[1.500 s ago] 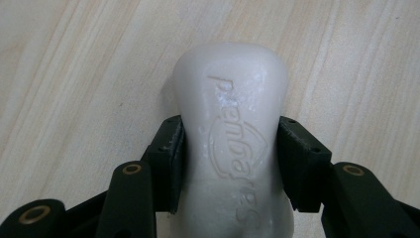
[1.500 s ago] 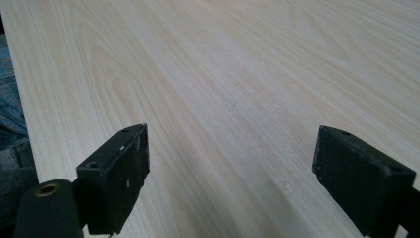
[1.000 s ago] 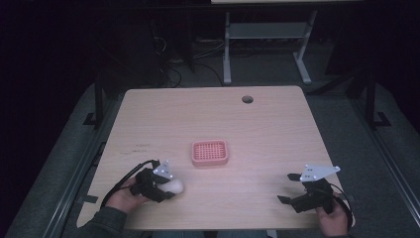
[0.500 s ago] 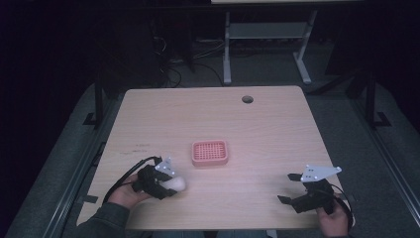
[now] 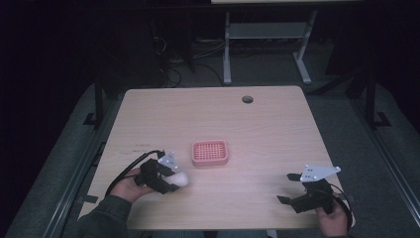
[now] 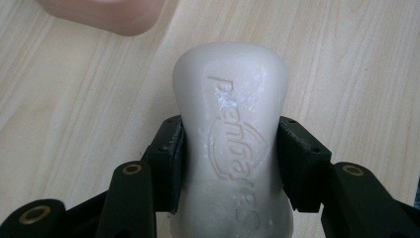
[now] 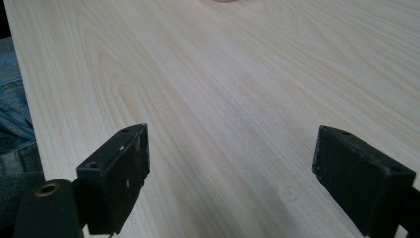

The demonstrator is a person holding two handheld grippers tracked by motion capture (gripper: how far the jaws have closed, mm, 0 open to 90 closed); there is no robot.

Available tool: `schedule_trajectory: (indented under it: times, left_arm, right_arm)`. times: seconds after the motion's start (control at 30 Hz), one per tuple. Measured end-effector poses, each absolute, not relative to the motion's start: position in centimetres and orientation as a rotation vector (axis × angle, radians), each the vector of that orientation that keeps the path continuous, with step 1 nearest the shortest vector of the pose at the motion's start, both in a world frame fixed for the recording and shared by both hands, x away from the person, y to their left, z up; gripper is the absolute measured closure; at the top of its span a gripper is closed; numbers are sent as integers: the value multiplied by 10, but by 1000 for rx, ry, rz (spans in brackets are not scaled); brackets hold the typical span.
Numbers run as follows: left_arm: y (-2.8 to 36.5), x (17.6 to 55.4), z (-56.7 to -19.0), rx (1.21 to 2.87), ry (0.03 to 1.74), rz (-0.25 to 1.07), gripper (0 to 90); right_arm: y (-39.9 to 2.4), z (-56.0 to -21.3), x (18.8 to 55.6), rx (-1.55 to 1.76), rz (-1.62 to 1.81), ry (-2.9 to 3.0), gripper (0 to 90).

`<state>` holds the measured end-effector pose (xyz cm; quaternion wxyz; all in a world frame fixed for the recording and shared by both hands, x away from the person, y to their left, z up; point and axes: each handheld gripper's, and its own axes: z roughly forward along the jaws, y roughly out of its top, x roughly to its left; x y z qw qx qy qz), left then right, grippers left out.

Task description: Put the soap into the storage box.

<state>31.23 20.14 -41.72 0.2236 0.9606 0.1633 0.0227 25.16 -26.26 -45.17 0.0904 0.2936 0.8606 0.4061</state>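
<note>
The left tool is clamped on a white bar of soap, its two black pads pressing the bar's long sides near the middle, so the front half juts out past the jaws. From above, the soap sits in that tool low over the near left part of the desk, just short of the pink soap dish. I would judge the bar stiff, fairly light and smooth enough to slide if squeezed unevenly; embossed lettering marks its top face. The flat flanks look the safest place to hold it. The right tool hangs with jaws wide apart and nothing between them.
</note>
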Motion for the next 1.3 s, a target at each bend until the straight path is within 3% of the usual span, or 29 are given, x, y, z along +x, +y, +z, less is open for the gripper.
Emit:
schedule_trajectory:
  times: [1.3]
  left_arm:
    - [165,342,-395,2660,363,66,494]
  right_arm:
    - [-265,-450,253,862,1243,2538,142]
